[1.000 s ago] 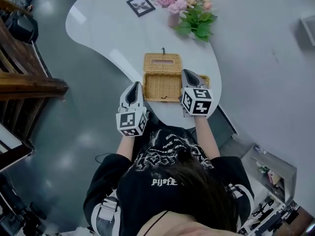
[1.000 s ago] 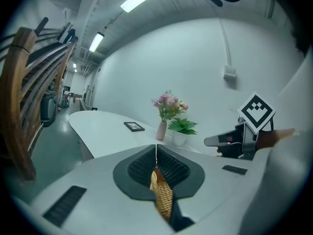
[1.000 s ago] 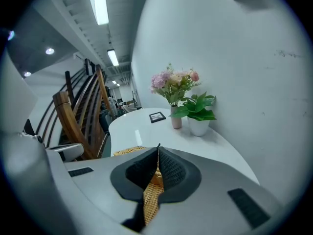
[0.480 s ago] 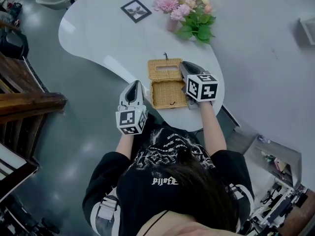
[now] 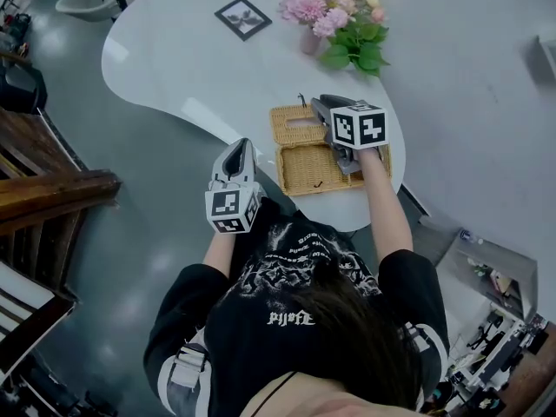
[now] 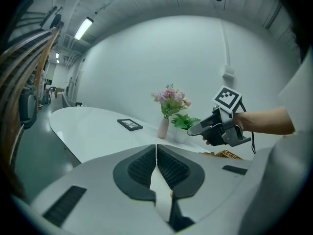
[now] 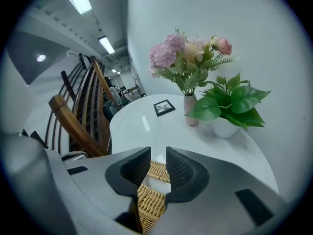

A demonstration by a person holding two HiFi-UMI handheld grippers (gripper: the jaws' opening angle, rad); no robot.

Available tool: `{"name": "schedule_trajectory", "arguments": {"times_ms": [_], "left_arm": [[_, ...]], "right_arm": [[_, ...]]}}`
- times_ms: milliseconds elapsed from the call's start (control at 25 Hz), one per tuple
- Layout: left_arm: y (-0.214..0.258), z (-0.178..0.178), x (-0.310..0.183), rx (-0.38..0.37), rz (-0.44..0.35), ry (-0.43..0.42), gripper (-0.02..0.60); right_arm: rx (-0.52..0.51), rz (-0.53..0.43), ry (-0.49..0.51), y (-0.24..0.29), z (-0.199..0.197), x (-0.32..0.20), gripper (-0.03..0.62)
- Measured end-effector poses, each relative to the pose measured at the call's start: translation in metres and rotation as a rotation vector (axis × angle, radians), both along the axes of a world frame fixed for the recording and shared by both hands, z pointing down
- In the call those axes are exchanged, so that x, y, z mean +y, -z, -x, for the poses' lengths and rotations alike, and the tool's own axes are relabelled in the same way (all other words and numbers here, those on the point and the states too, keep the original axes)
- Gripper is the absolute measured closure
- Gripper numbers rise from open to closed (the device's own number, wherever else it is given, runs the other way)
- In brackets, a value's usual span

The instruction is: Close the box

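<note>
A wicker box stands open near the front edge of the white table. Its slotted lid lies folded back behind it. My right gripper hovers over the box's right side, tips above the lid. Its jaws have just been opening and stand apart. In the right gripper view the gripper has wicker below the gap, and the pads are not pressing on it. My left gripper hangs left of the box, off the table edge. In the left gripper view it is shut and holds nothing.
Behind the box stand a vase of pink flowers and a potted green plant. A small picture frame lies further back. A wooden stair railing is on the left, with grey floor around the table.
My right gripper moved forward over the box towards the lid, and its jaws parted. My left gripper drew away from the box's left side; wicker no longer shows under its jaws.
</note>
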State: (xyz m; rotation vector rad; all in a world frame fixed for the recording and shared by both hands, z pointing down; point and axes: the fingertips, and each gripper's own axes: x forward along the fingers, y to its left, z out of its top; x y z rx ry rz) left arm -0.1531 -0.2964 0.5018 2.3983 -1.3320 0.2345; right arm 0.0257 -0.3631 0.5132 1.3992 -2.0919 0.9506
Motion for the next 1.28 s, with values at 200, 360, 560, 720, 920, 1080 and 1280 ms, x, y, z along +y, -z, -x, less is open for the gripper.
{"name": "schedule_trajectory", "arguments": {"times_ms": [200, 360, 560, 720, 920, 1080, 1280], "left_arm": [[-0.008, 0.001, -0.002, -0.025, 0.022, -0.04, 0.557], [-0.013, 0.002, -0.005, -0.044, 0.034, -0.073, 0.557], [-0.017, 0.003, -0.01, -0.055, 0.042, -0.086, 0.557], [-0.018, 0.007, -0.015, -0.062, 0.043, -0.088, 0.557], [-0.023, 0.016, -0.02, -0.114, 0.033, -0.092, 0.557], [-0.025, 0.022, -0.026, -0.131, 0.032, -0.087, 0.557], [-0.023, 0.027, -0.03, -0.146, 0.011, -0.096, 0.557]], "right_arm": [[0.0, 0.084, 0.006, -0.012, 0.004, -0.014, 0.474], [0.021, 0.14, 0.031, -0.025, 0.007, -0.024, 0.474], [0.044, 0.205, 0.042, -0.044, 0.006, -0.036, 0.474], [0.074, 0.239, 0.056, -0.056, 0.006, -0.046, 0.474], [0.11, 0.28, 0.095, -0.072, 0.011, -0.053, 0.476], [0.111, 0.316, 0.112, -0.082, 0.016, -0.059, 0.476], [0.142, 0.367, 0.128, -0.098, 0.013, -0.06, 0.476]]}}
